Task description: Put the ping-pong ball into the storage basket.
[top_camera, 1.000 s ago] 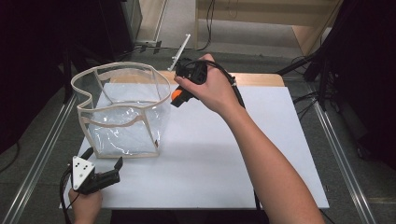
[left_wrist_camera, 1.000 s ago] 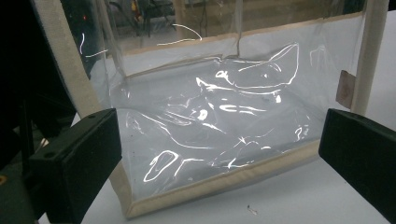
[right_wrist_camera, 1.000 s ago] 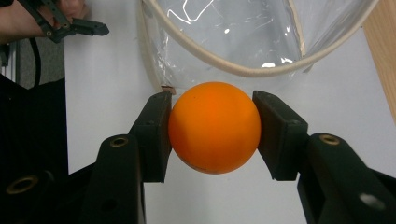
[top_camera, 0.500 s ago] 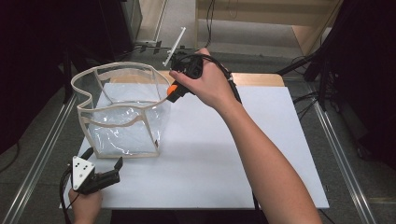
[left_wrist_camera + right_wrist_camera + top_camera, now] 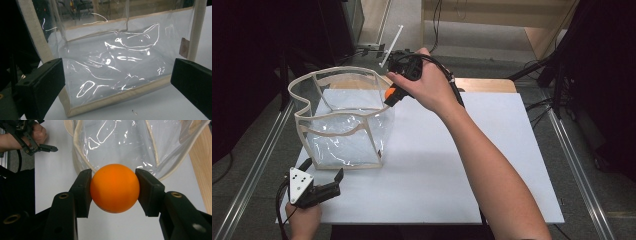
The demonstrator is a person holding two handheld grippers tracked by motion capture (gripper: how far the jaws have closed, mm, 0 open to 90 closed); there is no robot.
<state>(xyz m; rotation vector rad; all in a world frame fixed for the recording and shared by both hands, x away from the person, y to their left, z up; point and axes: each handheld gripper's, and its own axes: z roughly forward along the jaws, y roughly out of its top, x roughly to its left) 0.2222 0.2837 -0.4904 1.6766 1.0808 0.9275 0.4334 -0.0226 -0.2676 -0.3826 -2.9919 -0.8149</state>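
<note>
Between right gripper [image 5: 113, 192] jaws, round orange ball [image 5: 114, 188] clamped; clear plastic bag [image 5: 120, 142] just beyond. Premature release bounces it off the rim.

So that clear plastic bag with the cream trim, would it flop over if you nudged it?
Probably it would buckle rather than slide: the clear bag has thin, wrinkled film walls, and its rim already sags unevenly. It looks light, so a nudge might also shift it across the white tabletop.
</note>
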